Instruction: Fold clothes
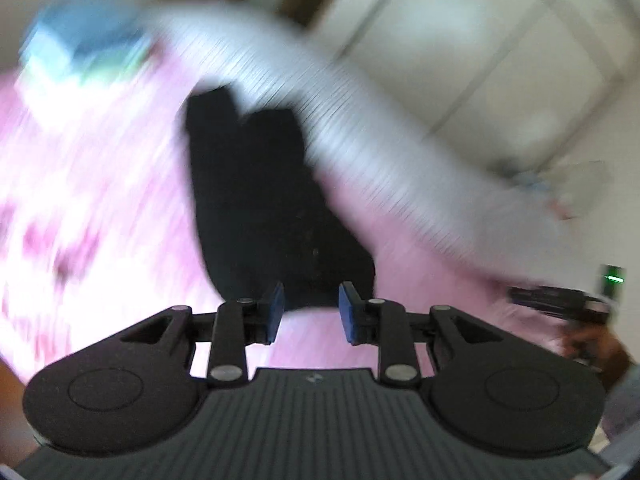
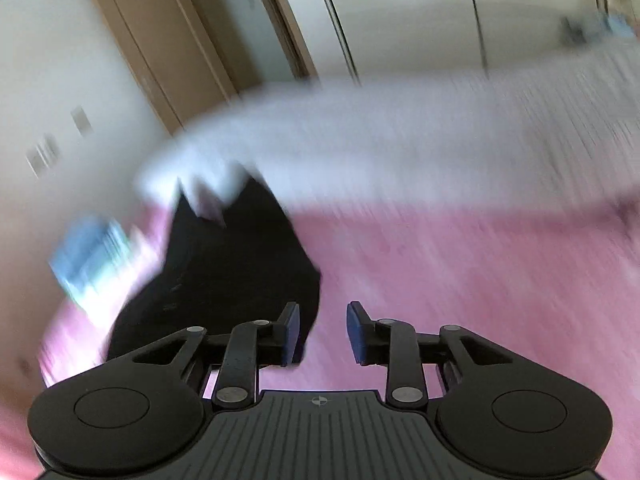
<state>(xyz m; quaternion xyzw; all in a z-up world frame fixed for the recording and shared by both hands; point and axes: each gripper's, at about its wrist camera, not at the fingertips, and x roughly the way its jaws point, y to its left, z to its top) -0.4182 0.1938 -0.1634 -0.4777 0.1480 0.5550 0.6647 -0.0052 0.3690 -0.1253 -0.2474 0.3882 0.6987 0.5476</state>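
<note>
A black garment (image 1: 260, 200) lies on a pink bedsheet (image 1: 100, 200); it also shows in the right wrist view (image 2: 232, 264). My left gripper (image 1: 311, 312) is open and empty, its blue pads (image 1: 275, 312) just short of the garment's near edge. My right gripper (image 2: 322, 332) is open and empty, with the garment's near corner beside its left pad (image 2: 291, 332). The right gripper's body (image 1: 560, 300) shows at the right of the left wrist view. Both views are motion-blurred.
A long white striped pillow or bolster (image 1: 360, 128) lies behind the garment, also in the right wrist view (image 2: 400, 148). A blue and white folded pile (image 1: 88, 44) sits at the far left, also in the right wrist view (image 2: 88, 256). Wardrobe doors (image 2: 400, 20) stand behind.
</note>
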